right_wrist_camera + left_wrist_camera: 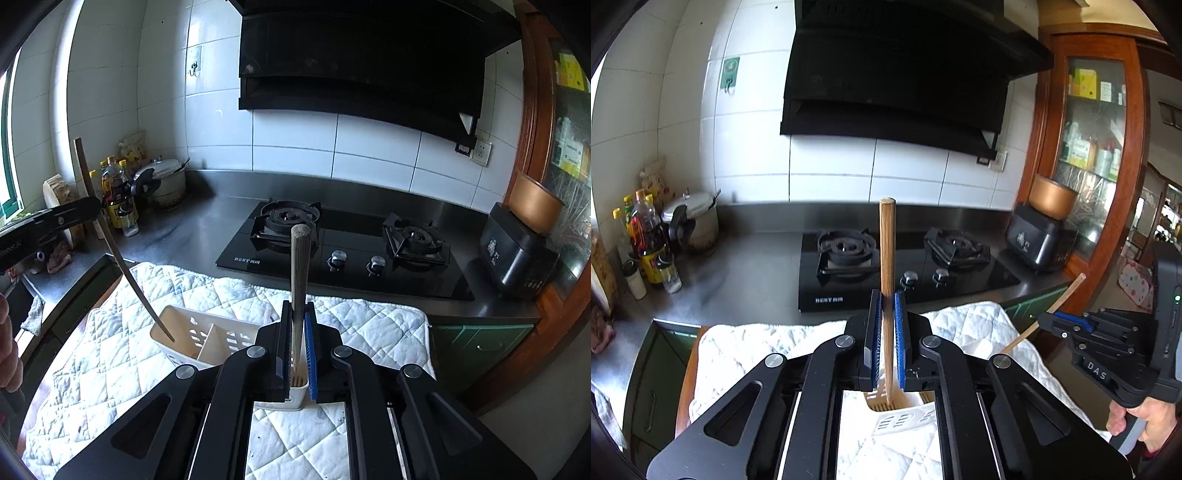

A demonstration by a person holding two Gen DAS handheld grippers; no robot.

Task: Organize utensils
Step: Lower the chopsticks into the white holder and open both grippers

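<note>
Holding one wooden chopstick in each tool, I have both sticks over the white utensil holder point(192, 343). My left tool point(887, 306) is clamped narrow on the left chopstick point(887, 251), which stands nearly upright between the blue pads point(899, 325); its lower end reaches down to the holder's rim point(886, 406). In the right wrist view the same stick slants, and its thin tip sits inside the holder's left compartment point(173, 332), against the inner wall as far as I can tell.

My right tool point(297, 317) is likewise pinched tight on the right chopstick point(299, 266), held upright, with its lower end in the compartment nearest that camera, just above the slotted floor. Seen from the left wrist, my right tool point(1039, 319) is off to the right with its stick point(1067, 295) slanting through it, and my hand point(1145, 417) grips the handle below.

The holder rests on a white quilted cloth point(332, 317) spread over the worktop. Beyond the cloth lies a black gas hob point(343, 254) set into the steel counter point(192, 229), under a black range hood point(362, 66). Bottles point(118, 195) and a pot point(166, 181) stand in the far left corner, and a dark rice cooker point(517, 254) sits at the right.
</note>
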